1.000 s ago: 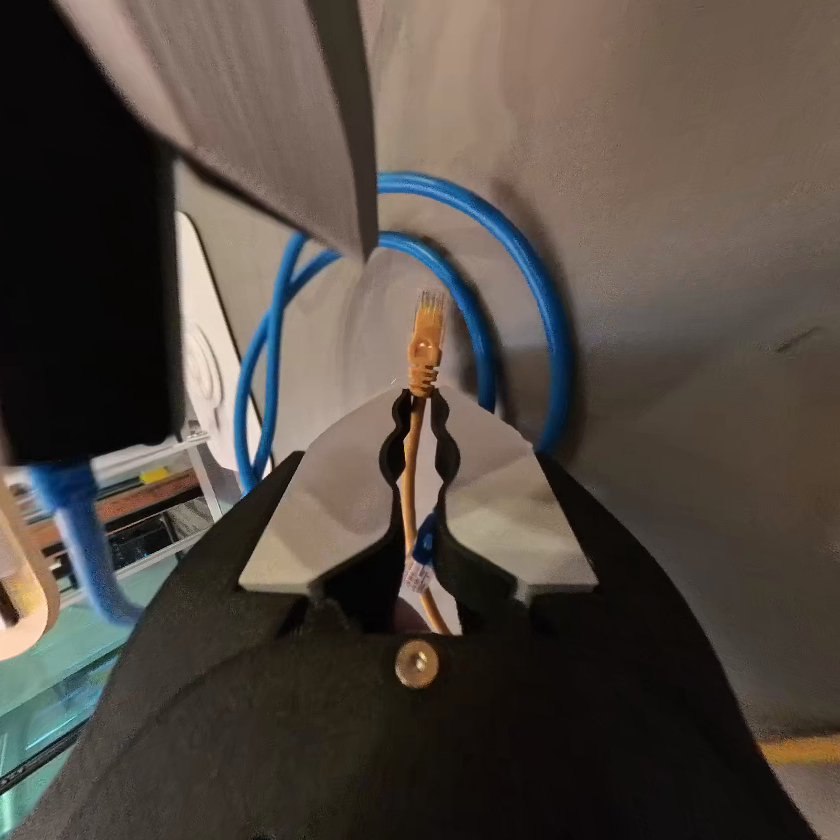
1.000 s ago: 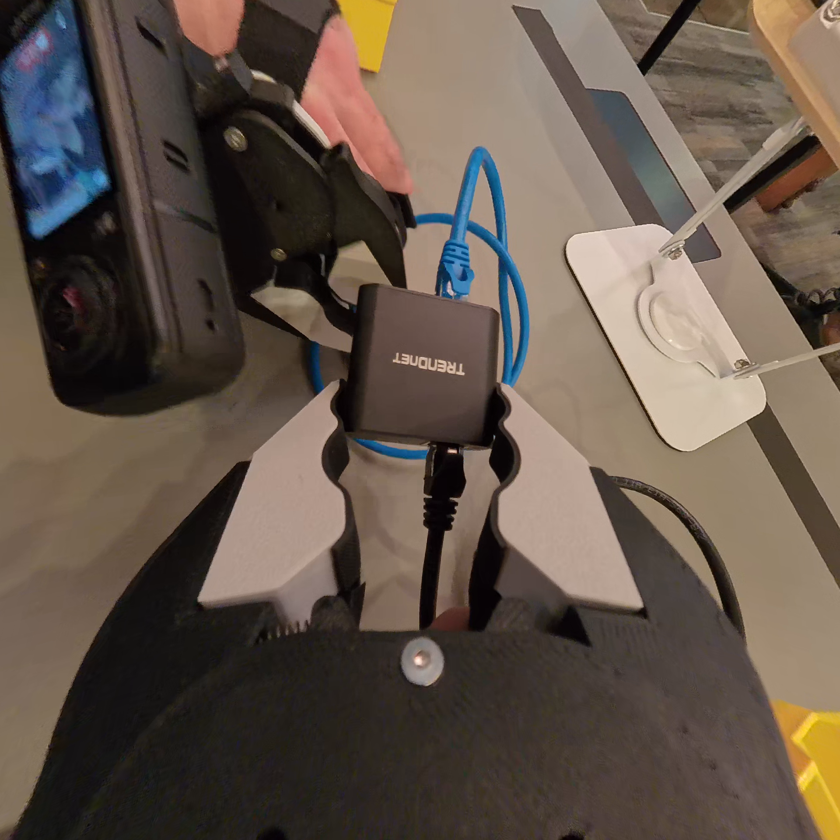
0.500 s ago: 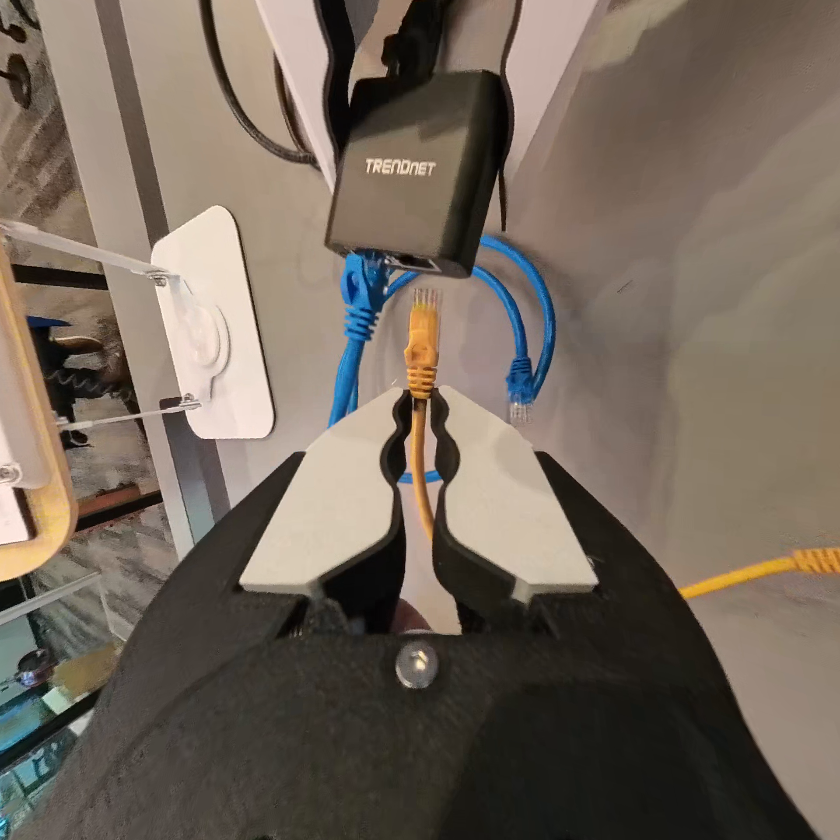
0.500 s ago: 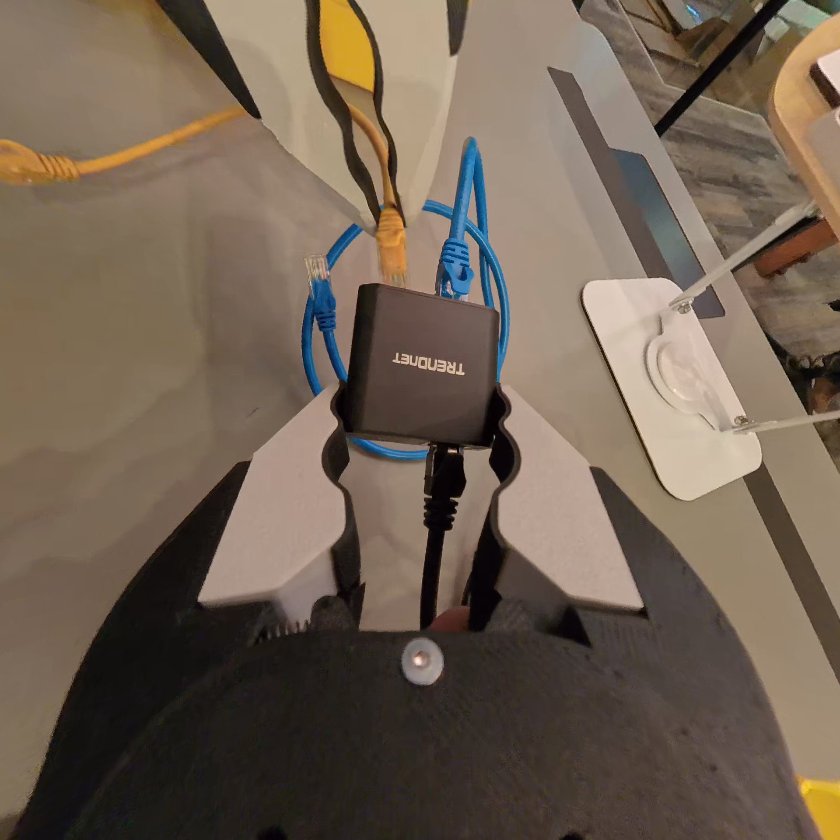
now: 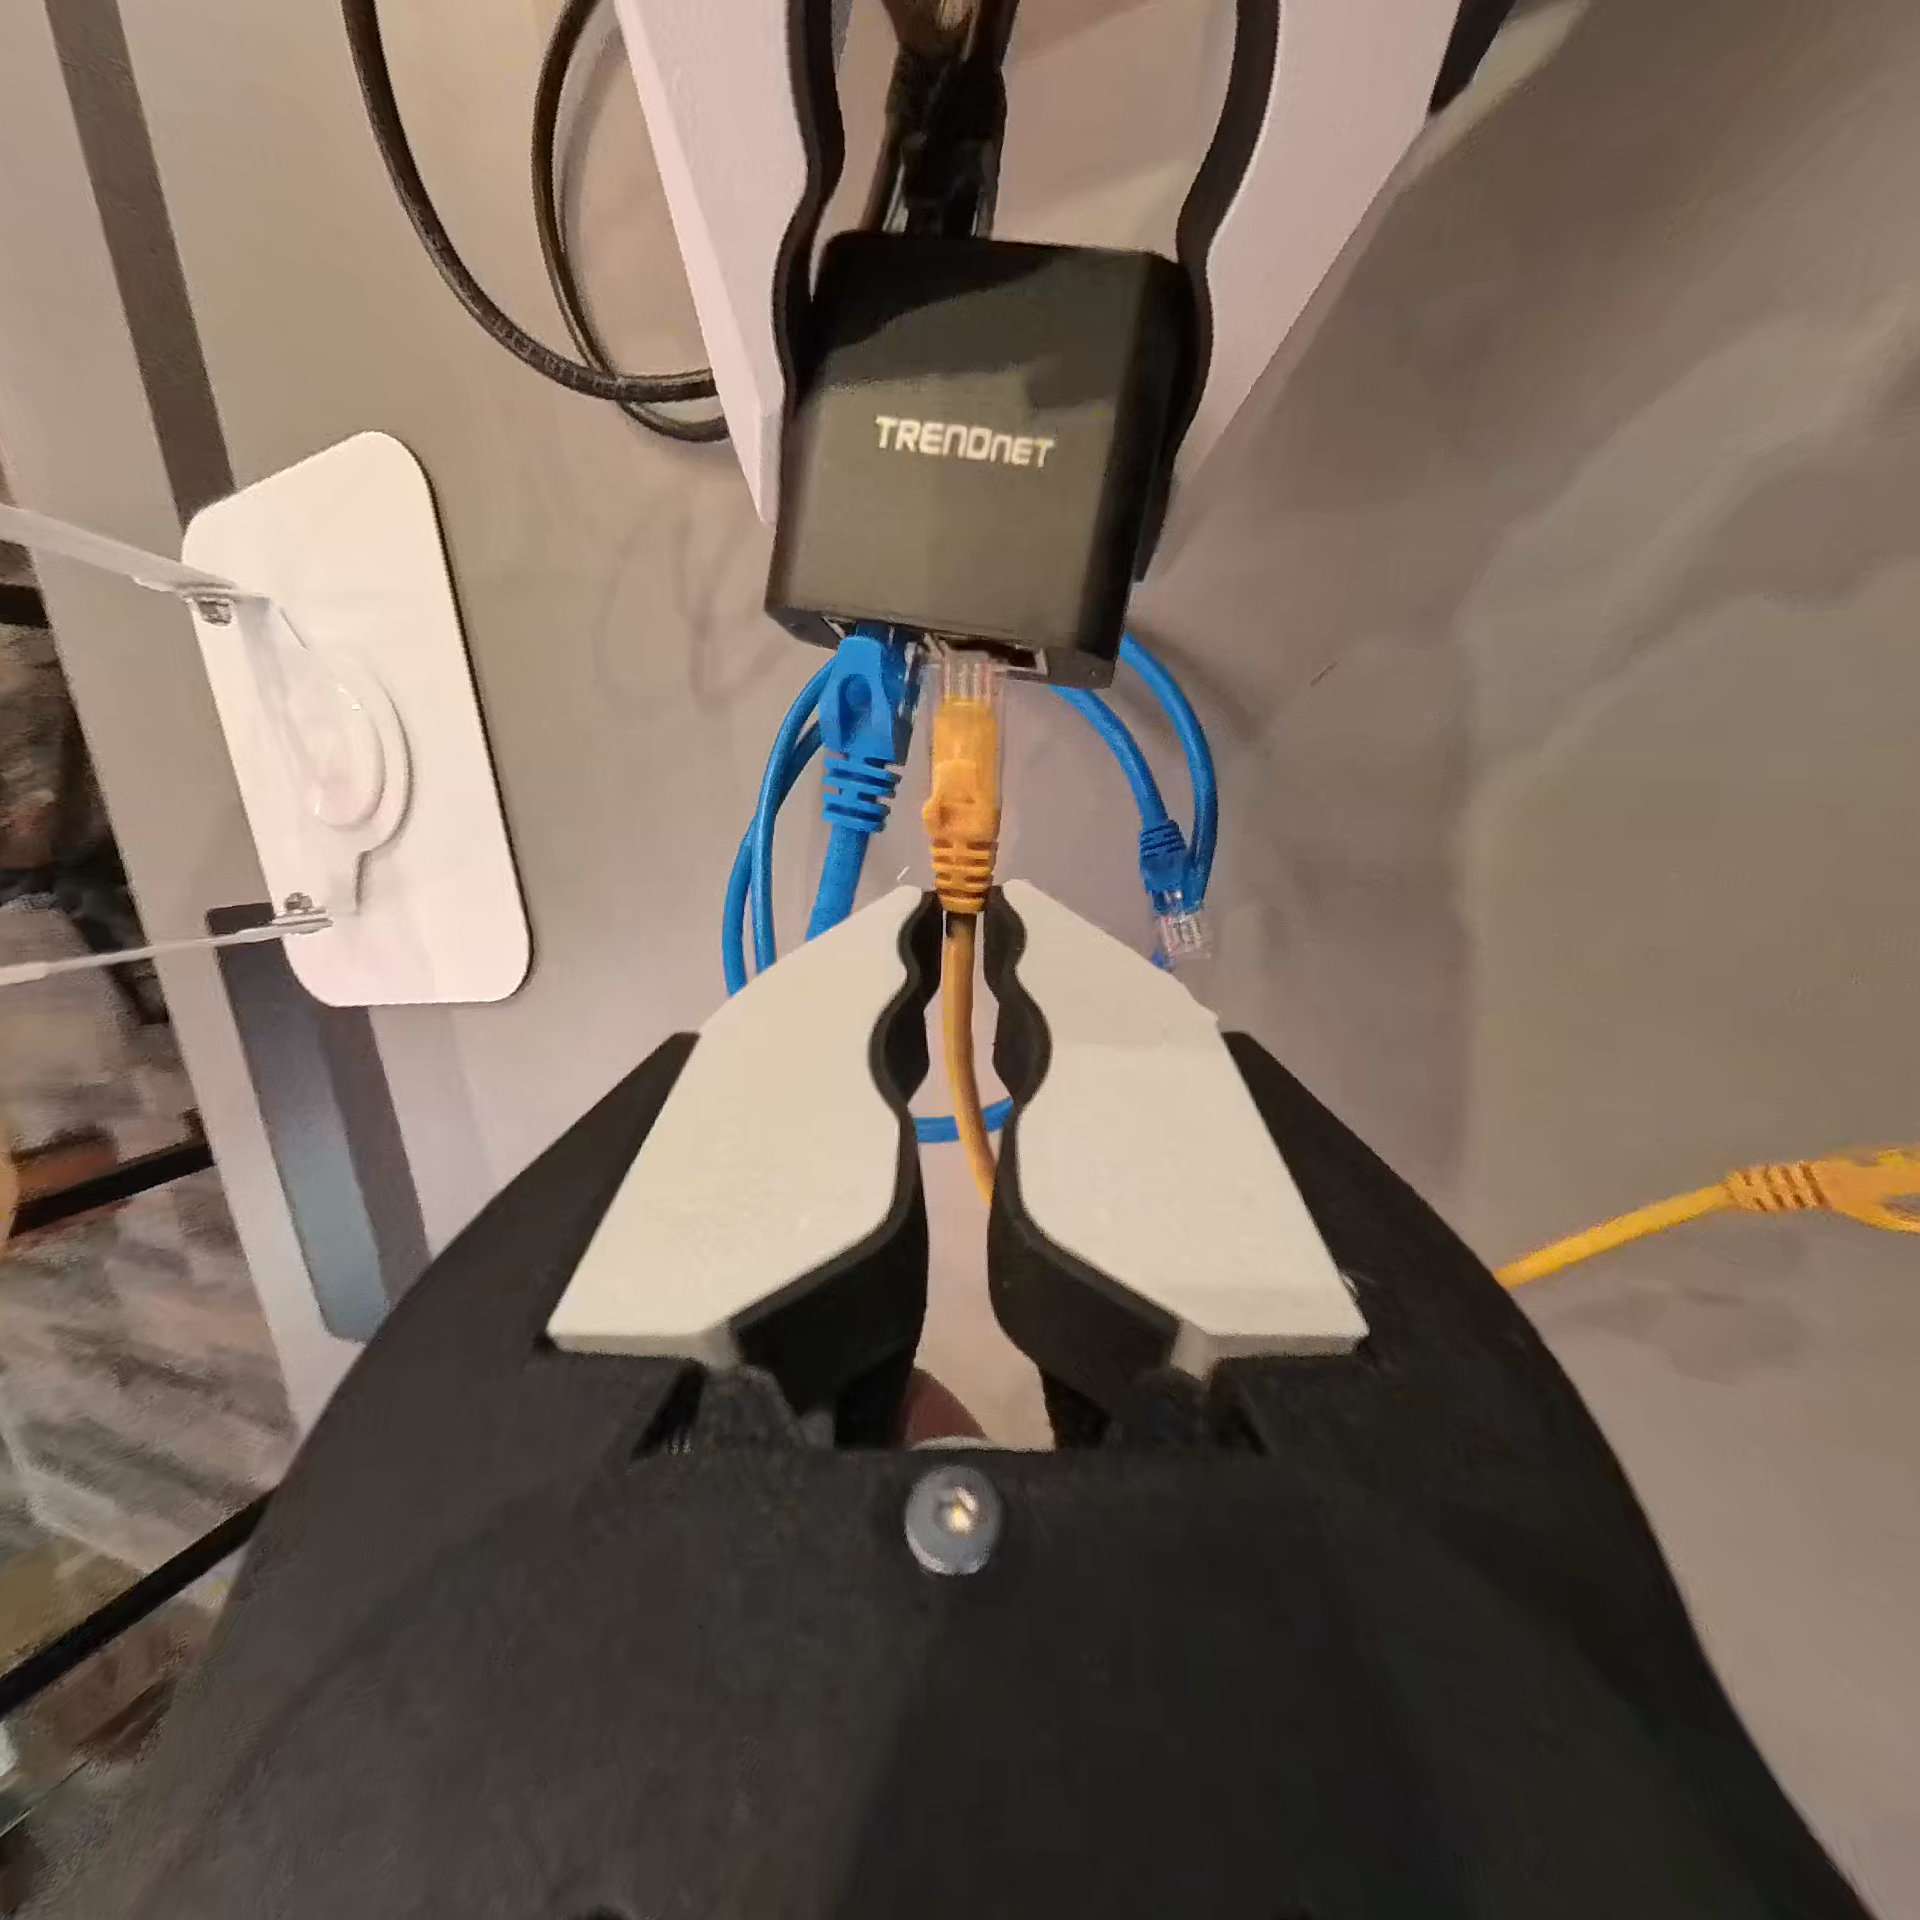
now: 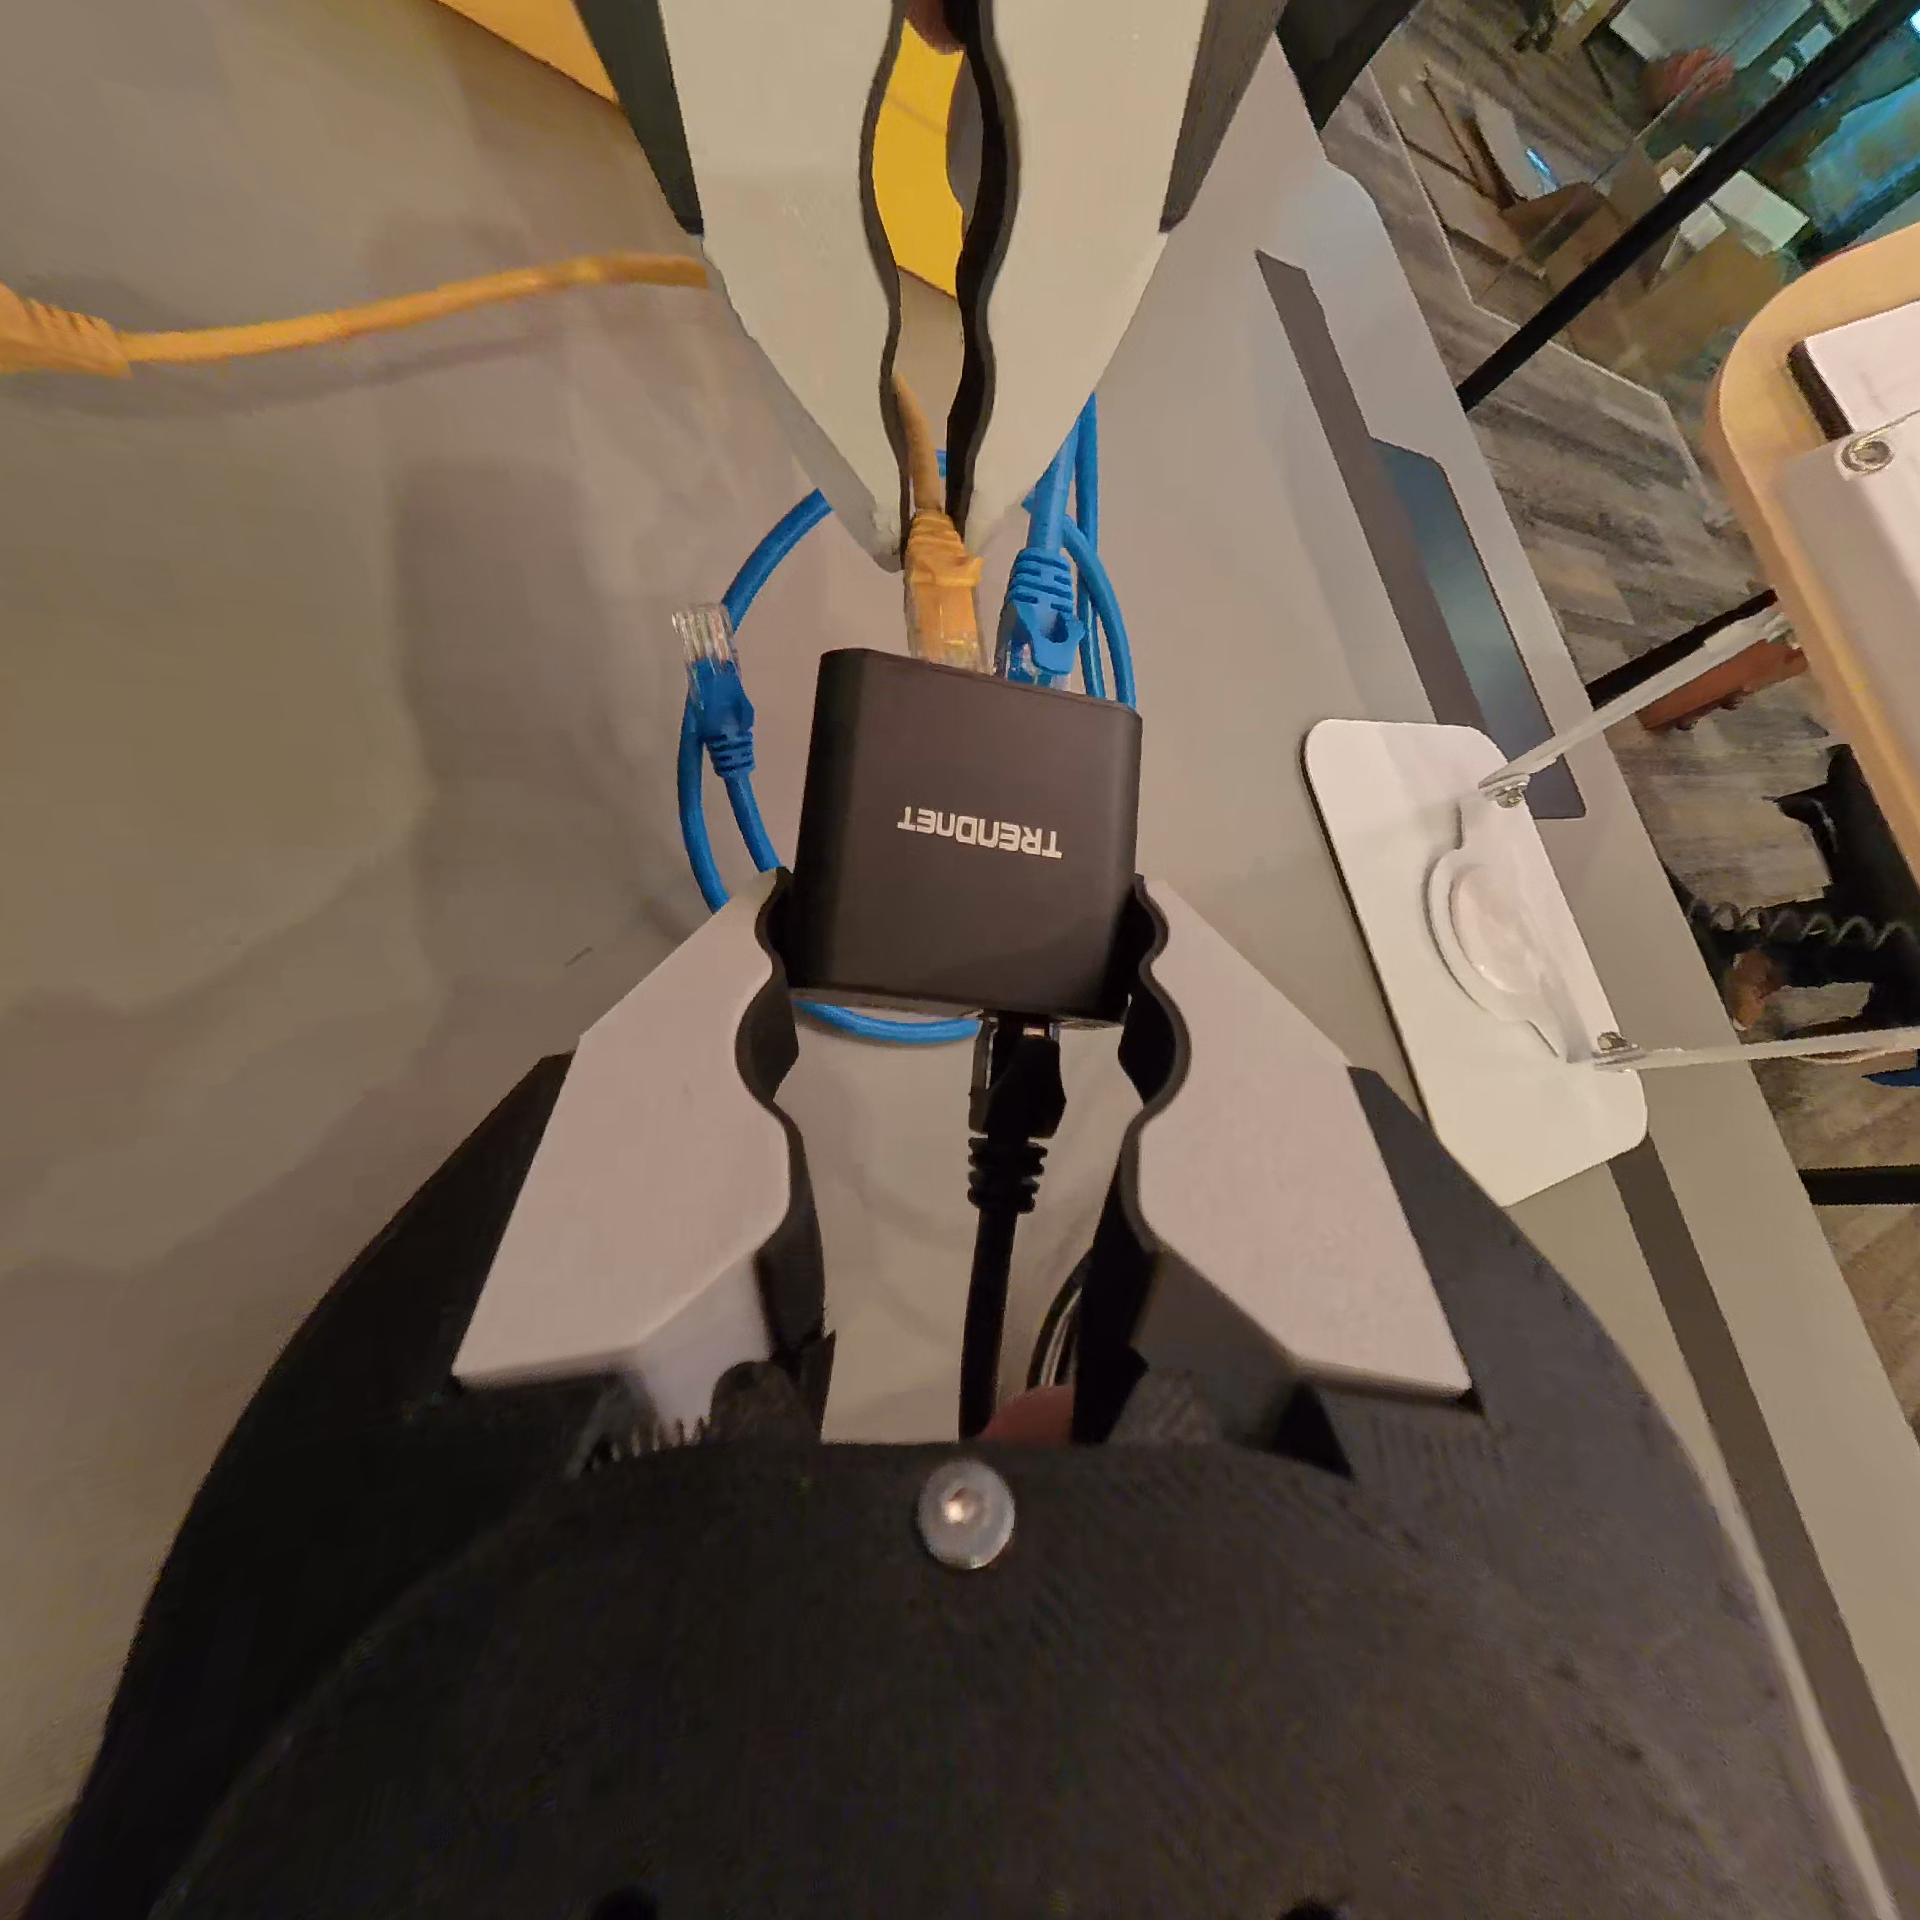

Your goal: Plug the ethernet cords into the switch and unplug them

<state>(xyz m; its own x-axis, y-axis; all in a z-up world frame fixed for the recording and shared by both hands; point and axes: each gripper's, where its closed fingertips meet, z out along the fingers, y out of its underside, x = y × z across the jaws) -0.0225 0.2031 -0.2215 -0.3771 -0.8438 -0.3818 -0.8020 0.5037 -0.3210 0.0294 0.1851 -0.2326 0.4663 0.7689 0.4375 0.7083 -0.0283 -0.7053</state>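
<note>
Left wrist view: our left gripper (image 5: 961, 914) is clenched on the yellow cord (image 5: 961, 790) just behind its plug, whose clear tip sits at the mouth of a port in the switch (image 5: 971, 468), not seated as far as we can tell. One blue cord (image 5: 857, 727) is plugged in beside it; its other end (image 5: 1174, 883) lies loose on the tabletop (image 5: 1558, 623).

Right wrist view: our right gripper (image 6: 961, 935) clamps the switch (image 6: 966, 831) by its sides, a black cord (image 6: 1003, 1143) at the back. We judge plugging partly done, all unplugging left.

Cord plug (image 5: 964, 774) seemingly at switch (image 5: 971, 473) port
</note>
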